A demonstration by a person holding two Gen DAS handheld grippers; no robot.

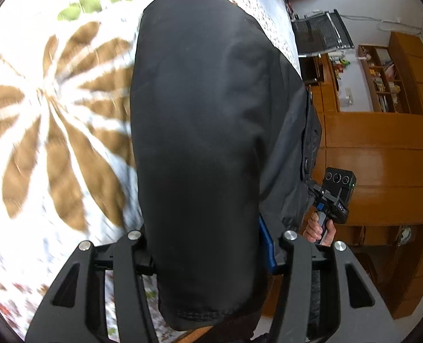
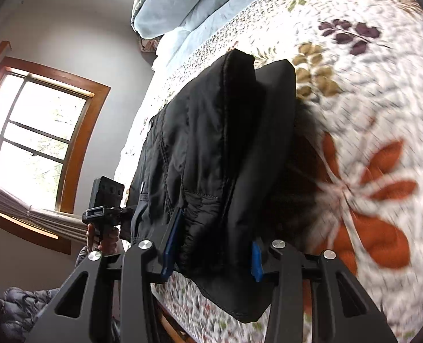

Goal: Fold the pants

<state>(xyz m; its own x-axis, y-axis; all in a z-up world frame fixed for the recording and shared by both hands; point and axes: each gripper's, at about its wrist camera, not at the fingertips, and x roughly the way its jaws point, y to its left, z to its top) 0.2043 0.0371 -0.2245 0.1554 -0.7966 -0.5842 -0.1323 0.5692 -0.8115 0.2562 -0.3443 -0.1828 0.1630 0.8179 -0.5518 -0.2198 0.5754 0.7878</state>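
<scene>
The black pants (image 1: 200,143) hang lifted above the floral bedspread (image 1: 54,131), held by both grippers. My left gripper (image 1: 208,260) is shut on the pants, whose hem drapes over its fingers and hides most of them; one blue pad (image 1: 267,245) shows. My right gripper (image 2: 211,254) is shut on the pants (image 2: 211,154), with a thick fold bunched between its blue pads (image 2: 172,240). The other gripper and the hand on it show in each view, the right one in the left wrist view (image 1: 332,197), the left one in the right wrist view (image 2: 105,205).
The bedspread (image 2: 368,114) covers the bed under the pants. A light blue pillow (image 2: 182,3) lies at the bed's head. A window (image 2: 37,140) is on the wall. Wooden cabinets (image 1: 382,143) and shelves (image 1: 382,77) stand beside the bed. A dark puffy jacket (image 2: 20,308) lies low.
</scene>
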